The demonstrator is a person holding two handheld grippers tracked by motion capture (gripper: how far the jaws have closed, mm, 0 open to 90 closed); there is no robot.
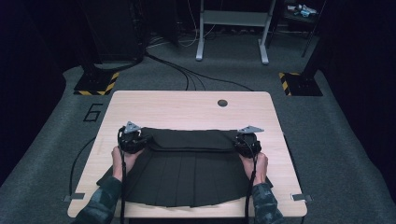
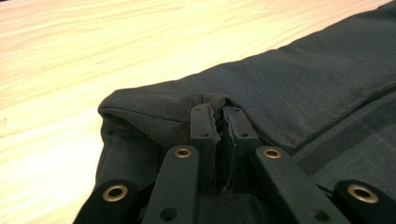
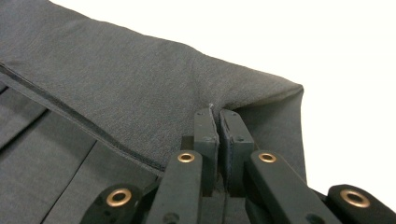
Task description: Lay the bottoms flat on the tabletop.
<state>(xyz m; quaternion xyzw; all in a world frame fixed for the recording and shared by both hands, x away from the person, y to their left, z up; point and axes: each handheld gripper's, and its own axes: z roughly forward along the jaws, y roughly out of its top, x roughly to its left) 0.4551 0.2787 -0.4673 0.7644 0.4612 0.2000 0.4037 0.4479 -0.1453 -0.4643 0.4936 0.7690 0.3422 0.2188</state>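
A dark pleated skirt (image 1: 187,172) lies flat on the light wooden table (image 1: 187,109), waistband at the far side, hem toward the person. My left gripper (image 1: 135,138) pinches the skirt's left waistband corner; in the left gripper view its jaws stand together with the fabric (image 2: 280,84) bunched between the pads (image 2: 204,128). At the right waistband corner my right gripper (image 1: 246,140) is shut on the cloth (image 3: 140,84) too, the fabric puckering at its fingertips (image 3: 208,128). Both corners are lifted slightly off the table.
A round cable hole (image 1: 222,102) sits in the table's far side. Beyond the table, cables cross the grey carpet, with a metal frame (image 1: 232,28) and hazard-striped stand bases (image 1: 97,84) further back. Bare tabletop lies beyond the waistband.
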